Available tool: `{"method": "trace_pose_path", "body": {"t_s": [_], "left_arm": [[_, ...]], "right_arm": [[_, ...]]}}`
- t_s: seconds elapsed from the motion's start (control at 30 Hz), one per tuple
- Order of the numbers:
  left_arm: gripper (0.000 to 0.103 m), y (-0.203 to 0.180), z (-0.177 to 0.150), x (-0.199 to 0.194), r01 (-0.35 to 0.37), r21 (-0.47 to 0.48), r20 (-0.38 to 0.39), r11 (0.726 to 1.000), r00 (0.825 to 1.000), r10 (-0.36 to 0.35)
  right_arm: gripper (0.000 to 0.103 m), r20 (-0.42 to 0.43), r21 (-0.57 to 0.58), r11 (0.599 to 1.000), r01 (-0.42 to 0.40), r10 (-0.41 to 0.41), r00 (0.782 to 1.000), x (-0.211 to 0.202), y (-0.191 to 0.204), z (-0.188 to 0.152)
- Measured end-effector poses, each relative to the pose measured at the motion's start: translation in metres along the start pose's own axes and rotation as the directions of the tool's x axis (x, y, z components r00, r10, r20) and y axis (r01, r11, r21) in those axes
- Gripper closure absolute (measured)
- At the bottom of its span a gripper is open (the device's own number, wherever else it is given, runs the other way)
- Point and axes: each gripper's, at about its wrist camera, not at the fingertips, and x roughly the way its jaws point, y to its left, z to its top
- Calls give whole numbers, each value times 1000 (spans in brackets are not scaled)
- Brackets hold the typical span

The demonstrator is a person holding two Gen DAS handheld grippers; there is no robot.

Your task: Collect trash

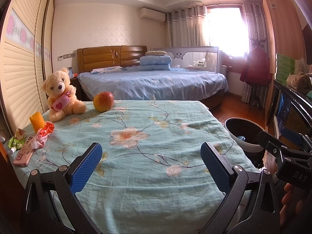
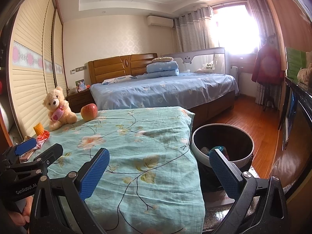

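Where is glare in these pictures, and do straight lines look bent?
Left wrist view: the window is blown out white, and the wardrobe doors curve strongly. Right wrist view: the same window glares, hazing the red coat.

On my floral cloth (image 1: 136, 136), a teddy bear (image 1: 62, 95) sits just left of an apple (image 1: 103, 101); a pink phone (image 1: 24, 153) lies well nearer, by the cloth's left edge.

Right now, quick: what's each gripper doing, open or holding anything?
Left gripper: open, holding nothing, over the floral cloth.
Right gripper: open, holding nothing, by the trash bin.
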Motion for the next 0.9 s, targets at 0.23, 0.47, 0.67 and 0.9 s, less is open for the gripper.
{"method": "trace_pose_path", "body": {"t_s": [0.23, 0.47, 0.67, 0.9], "left_arm": [[0, 2, -1, 1, 1, 2, -1, 1000, 1000, -1], [0, 2, -2, 2, 0, 1, -4, 1000, 1000, 0], [0, 3, -3, 4, 2, 3, -6, 1000, 1000, -2], [0, 4, -4, 7, 4, 2, -8, 1000, 1000, -4]], "right_arm": [[0, -2, 1, 1000, -1, 1, 1000, 0, 0, 0], [0, -3, 1, 1000, -3, 3, 1000, 0, 0, -2], [0, -7, 2, 1000, -7, 7, 1000, 1, 3, -3], [0, -8, 4, 1000, -10, 10, 1000, 2, 5, -3]]}}
